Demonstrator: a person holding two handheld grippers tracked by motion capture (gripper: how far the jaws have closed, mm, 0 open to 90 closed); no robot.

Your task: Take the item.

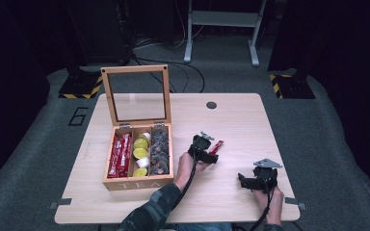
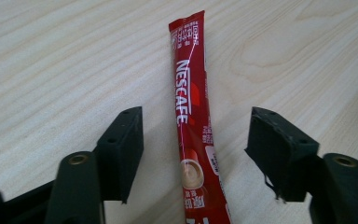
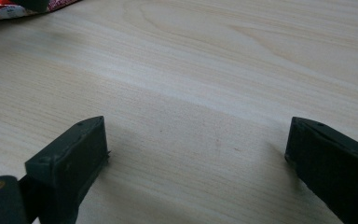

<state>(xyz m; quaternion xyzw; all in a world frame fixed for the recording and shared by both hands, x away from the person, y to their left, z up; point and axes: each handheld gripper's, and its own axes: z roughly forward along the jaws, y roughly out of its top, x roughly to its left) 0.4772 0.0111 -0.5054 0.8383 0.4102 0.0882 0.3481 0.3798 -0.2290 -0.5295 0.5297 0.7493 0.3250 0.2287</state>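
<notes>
A red Nescafé stick sachet (image 2: 193,121) lies flat on the pale wood surface (image 1: 236,120), a little right of centre in the high view, just right of the open wooden tea box (image 1: 137,182). The left gripper (image 1: 211,153) sits at the sachet's near end, jaws spread on either side of it; in the left gripper view the sachet runs up the middle of the frame between the two black jaws with a clear gap on each side (neither pad touches it). The right gripper (image 1: 260,174) rests in the lower right of the high view, well apart from the sachet, its jaws spread wide over bare wood. The box's glass lid (image 1: 137,94) stands upright; more red sachets (image 1: 120,155) fill its left compartment.
</notes>
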